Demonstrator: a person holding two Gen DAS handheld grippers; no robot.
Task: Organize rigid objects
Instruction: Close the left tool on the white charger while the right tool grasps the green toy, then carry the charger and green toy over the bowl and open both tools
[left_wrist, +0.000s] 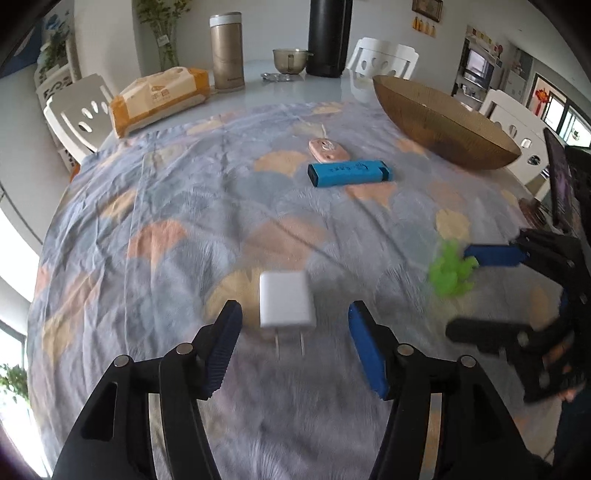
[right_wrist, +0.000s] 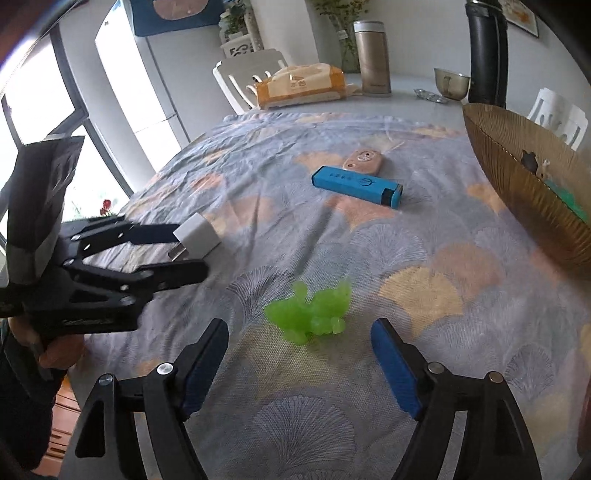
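Observation:
A white plug charger (left_wrist: 286, 299) (right_wrist: 197, 236) lies on the patterned cloth between the fingers of my left gripper (left_wrist: 293, 304) (right_wrist: 190, 251), prongs toward the camera. The jaws stand open and the pads do not touch it. A translucent green toy figure (right_wrist: 310, 312) (left_wrist: 450, 273) sits between the fingers of my right gripper (right_wrist: 300, 323) (left_wrist: 456, 291), also open with gaps on both sides. Farther back lie a blue rectangular box (left_wrist: 349, 171) (right_wrist: 356, 186) and a small pink oval item (left_wrist: 327, 147) (right_wrist: 364, 160).
A wide brown ribbed bowl (left_wrist: 443, 122) (right_wrist: 524, 177) stands at the right with a few small items inside. At the table's far end are a tissue pack (left_wrist: 159, 98), a gold flask (left_wrist: 226, 51), a black bottle (left_wrist: 328, 37) and a small glass bowl (left_wrist: 290, 61). White chairs ring the table.

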